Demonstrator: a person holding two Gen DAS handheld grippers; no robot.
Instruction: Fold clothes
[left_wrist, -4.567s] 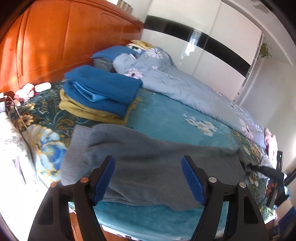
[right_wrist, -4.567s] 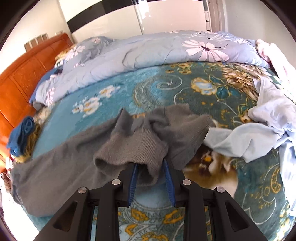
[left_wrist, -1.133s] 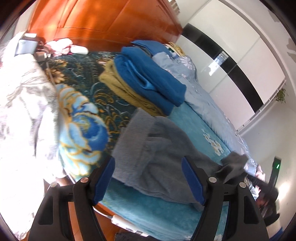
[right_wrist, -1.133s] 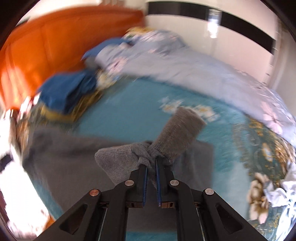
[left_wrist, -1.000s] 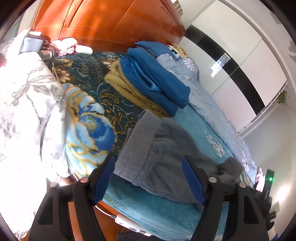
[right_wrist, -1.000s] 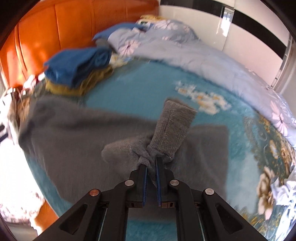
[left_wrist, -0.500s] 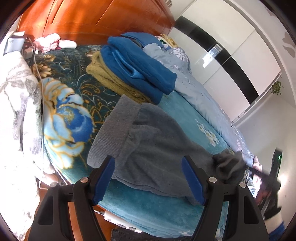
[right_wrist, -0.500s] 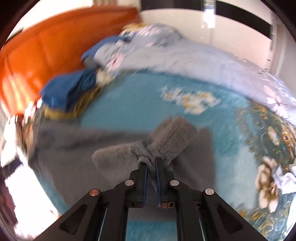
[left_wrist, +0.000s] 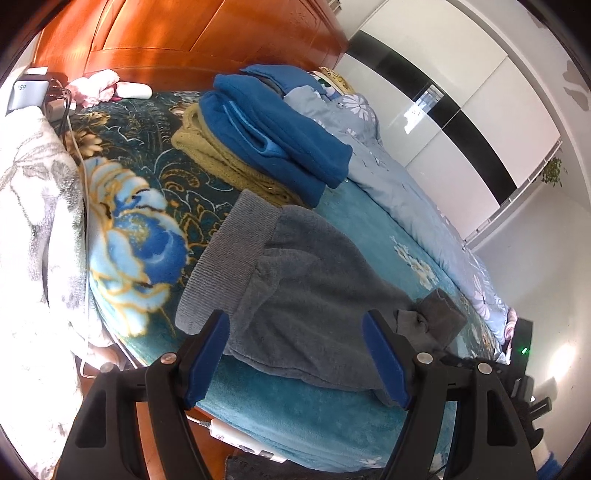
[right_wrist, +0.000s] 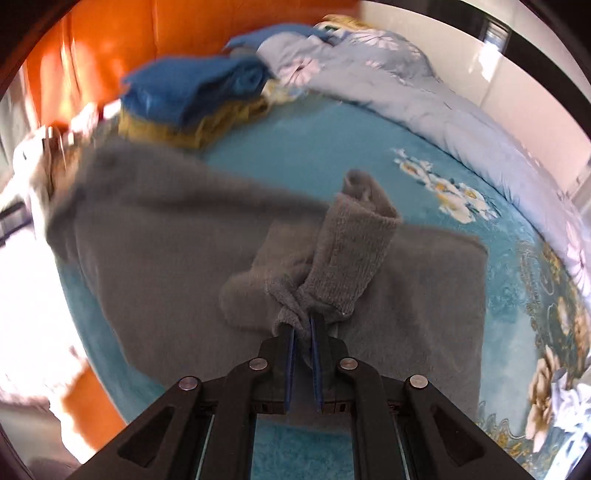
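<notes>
Grey fleece trousers (left_wrist: 306, 284) lie across the teal bedspread, ribbed waistband (left_wrist: 225, 254) toward the headboard. My left gripper (left_wrist: 295, 347) is open and empty, hovering above the trousers near the bed's front edge. My right gripper (right_wrist: 302, 332) is shut on the bunched grey leg cuffs (right_wrist: 351, 251) and holds them lifted over the trousers' middle (right_wrist: 177, 229). The held cuffs also show in the left wrist view (left_wrist: 436, 317).
A stack of folded blue (left_wrist: 280, 125) and olive (left_wrist: 221, 162) clothes sits by the orange headboard (left_wrist: 184, 33). A pale blue floral duvet (right_wrist: 424, 99) lies along the far side. A white floral blanket (left_wrist: 33, 221) hangs at left. A white wardrobe (left_wrist: 461, 85) stands behind.
My right gripper has carried the leg cuffs further over the trousers toward the waistband, folding the legs back. My left gripper stayed open, shifting slightly in view over the waistband end.
</notes>
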